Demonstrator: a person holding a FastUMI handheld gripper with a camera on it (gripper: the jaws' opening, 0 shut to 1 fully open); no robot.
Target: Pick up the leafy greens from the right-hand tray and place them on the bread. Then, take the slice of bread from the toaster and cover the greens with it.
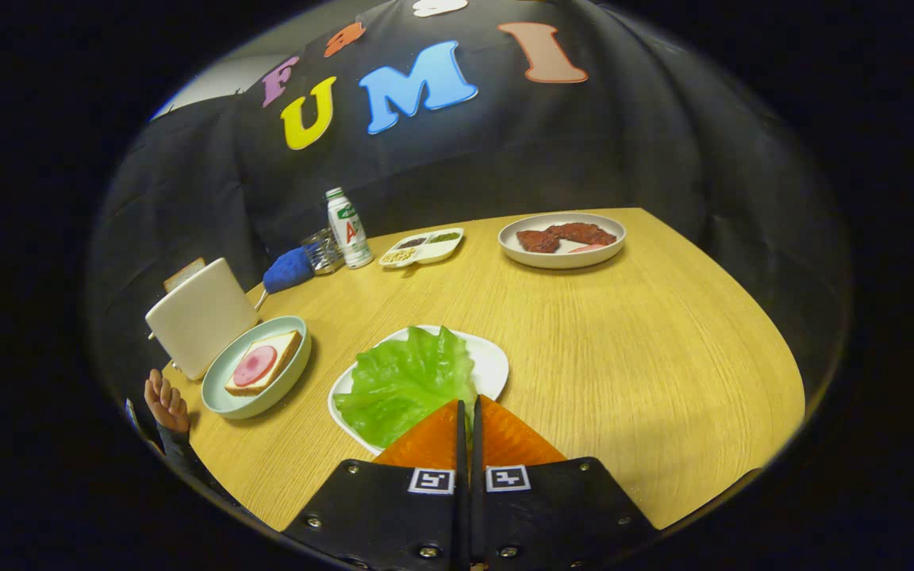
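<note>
A green lettuce leaf [405, 381] lies flat on a white tray [493, 361] just ahead of my fingers. My gripper [466, 406] hangs above the leaf's near right edge with its two orange fingers closed together and only a thin slit between them. To the left of the tray a slice of bread [263, 363] topped with a round pink ham slice rests in a pale green plate [223, 400]. Behind that plate stands a cream toaster [199, 317], and the brown top of a bread slice [184, 274] pokes out of it.
A person's hand [165, 403] rests at the table edge beside the green plate. Farther back stand a small bottle [347, 228], a blue-handled utensil [289, 270], a divided sauce dish [423, 247] and a plate of dark red meat [562, 238]. The round wooden table [647, 349] ends close on the right.
</note>
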